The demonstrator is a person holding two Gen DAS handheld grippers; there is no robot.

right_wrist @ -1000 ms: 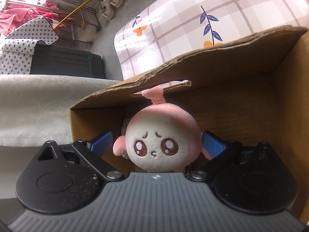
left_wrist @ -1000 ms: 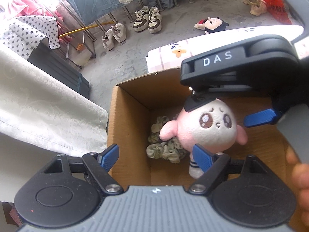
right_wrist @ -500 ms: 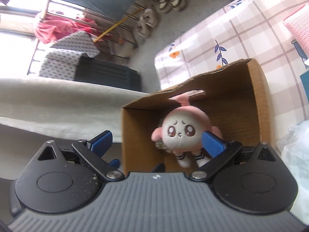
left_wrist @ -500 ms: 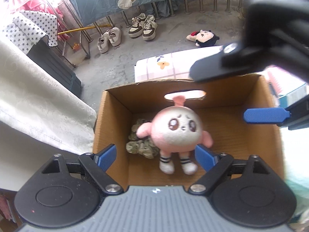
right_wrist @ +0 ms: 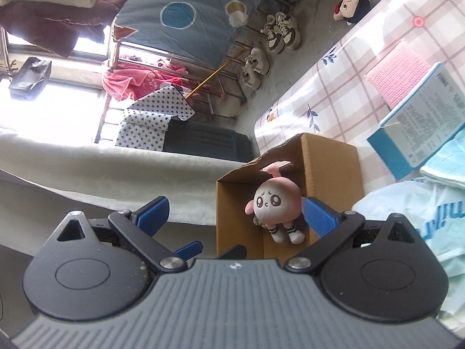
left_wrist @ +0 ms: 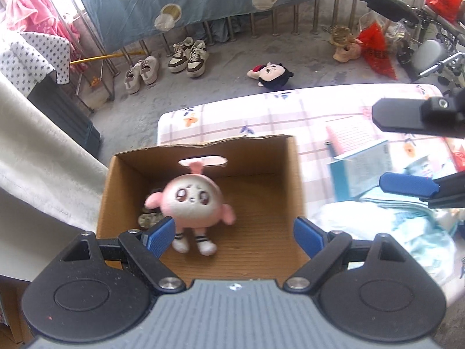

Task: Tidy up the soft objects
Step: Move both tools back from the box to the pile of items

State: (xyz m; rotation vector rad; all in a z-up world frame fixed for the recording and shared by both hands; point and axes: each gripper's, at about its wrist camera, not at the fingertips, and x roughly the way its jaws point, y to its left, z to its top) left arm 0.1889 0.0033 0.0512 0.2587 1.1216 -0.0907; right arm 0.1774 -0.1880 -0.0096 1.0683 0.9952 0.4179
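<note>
A pink and white plush doll [left_wrist: 191, 200] lies in the open cardboard box [left_wrist: 255, 165], partly on top of an olive fabric piece [left_wrist: 148, 218]. My left gripper [left_wrist: 234, 238] hangs open above the box's near edge with nothing between its blue pads. My right gripper [left_wrist: 377, 147] is off to the right of the box over the table, open and empty. In the right wrist view the doll [right_wrist: 273, 203] sits in the box [right_wrist: 331, 171], well beyond the right gripper [right_wrist: 237, 216]. A blue left fingertip [right_wrist: 189, 248] shows below.
The box stands on a checked flowered tablecloth [left_wrist: 232, 119]. To its right lie a folded pink towel [right_wrist: 398, 75], a blue-and-white carton [right_wrist: 418, 116], light blue cloth [left_wrist: 407, 224] and a plastic bag [right_wrist: 407, 209]. On the floor are another plush toy [left_wrist: 270, 74] and shoes [left_wrist: 189, 56].
Both grippers have risen and pulled back from the box. The right gripper has left the doll and swung off to the right. The doll stays in the box.
</note>
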